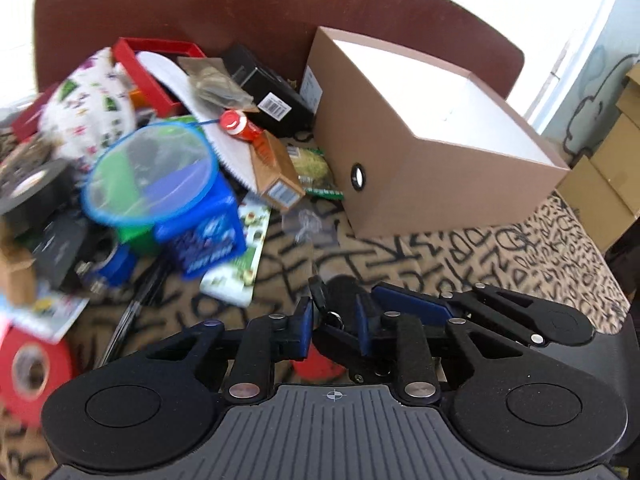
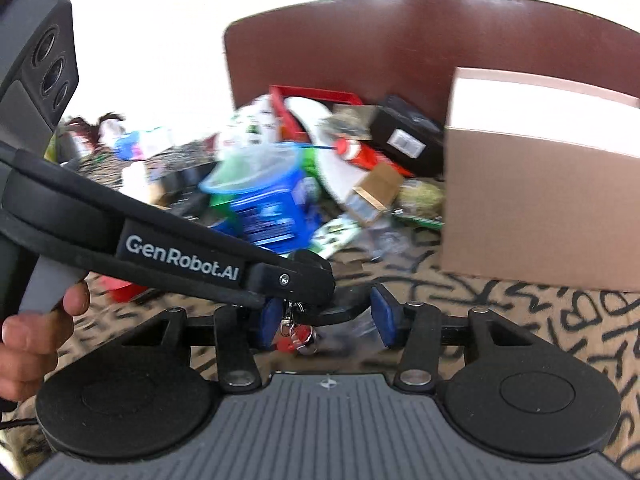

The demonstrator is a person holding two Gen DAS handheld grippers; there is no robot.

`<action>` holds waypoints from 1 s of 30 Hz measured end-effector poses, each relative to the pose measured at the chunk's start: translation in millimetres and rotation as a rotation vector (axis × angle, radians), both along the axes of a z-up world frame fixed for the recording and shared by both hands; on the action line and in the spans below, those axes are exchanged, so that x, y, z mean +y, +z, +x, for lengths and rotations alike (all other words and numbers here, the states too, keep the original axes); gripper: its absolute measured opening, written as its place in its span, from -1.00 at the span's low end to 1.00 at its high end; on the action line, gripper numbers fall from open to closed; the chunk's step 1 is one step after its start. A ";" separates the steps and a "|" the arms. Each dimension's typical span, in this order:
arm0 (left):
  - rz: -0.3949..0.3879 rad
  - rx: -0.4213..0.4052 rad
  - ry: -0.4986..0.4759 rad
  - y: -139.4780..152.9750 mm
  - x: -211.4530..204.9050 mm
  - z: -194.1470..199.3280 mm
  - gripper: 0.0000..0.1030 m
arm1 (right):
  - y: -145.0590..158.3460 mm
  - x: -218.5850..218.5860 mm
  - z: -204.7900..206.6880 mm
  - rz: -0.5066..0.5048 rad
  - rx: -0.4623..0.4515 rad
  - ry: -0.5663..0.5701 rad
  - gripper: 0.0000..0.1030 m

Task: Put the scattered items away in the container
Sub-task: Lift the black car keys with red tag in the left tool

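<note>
A brown open-top cardboard box [image 1: 420,152] stands at the right; it also shows in the right wrist view [image 2: 536,204]. My left gripper [image 1: 335,320] is narrowly parted around a small black key fob with a metal ring [image 1: 331,318], above a red tag [image 1: 318,366]. My right gripper [image 2: 326,318] is open, and the left gripper's finger [image 2: 276,314] crosses between its pads with the ring clasp and red tag [image 2: 298,336] hanging there. A heap of scattered items lies left of the box, with a blue-rimmed clear lid [image 1: 150,174] on a blue carton [image 1: 208,240].
The heap holds a red tray [image 1: 152,68], a black box [image 1: 266,88], a red-capped tube [image 1: 240,126], a small brown carton [image 1: 276,172], black tape [image 1: 30,192] and red tape [image 1: 30,368]. A dark red chair back [image 1: 240,12] rises behind. A patterned cloth [image 1: 500,256] covers the surface.
</note>
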State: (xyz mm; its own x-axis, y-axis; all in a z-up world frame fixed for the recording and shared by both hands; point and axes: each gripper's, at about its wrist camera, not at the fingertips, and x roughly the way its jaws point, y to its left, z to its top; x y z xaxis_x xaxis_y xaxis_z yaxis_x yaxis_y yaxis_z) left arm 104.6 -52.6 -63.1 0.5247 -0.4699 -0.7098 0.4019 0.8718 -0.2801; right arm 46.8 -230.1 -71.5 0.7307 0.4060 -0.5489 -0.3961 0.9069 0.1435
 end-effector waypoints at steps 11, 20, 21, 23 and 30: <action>0.019 0.095 -0.046 -12.5 16.4 -61.6 -0.26 | -19.9 23.3 -55.6 -0.010 0.142 0.085 -0.44; 0.024 0.024 0.064 -15.5 28.1 -30.2 0.48 | -14.7 23.8 -43.2 -0.037 0.059 0.022 0.00; 0.032 0.041 0.073 -19.8 27.8 -25.2 0.48 | -15.8 25.7 -40.3 -0.035 0.062 0.021 0.02; 0.018 0.087 0.067 -26.5 29.1 -17.8 0.49 | -19.8 28.0 -35.0 -0.028 0.070 0.019 0.12; 0.015 0.095 0.034 -31.2 22.1 -7.2 0.44 | -31.4 38.7 -19.0 -0.049 0.068 0.017 0.29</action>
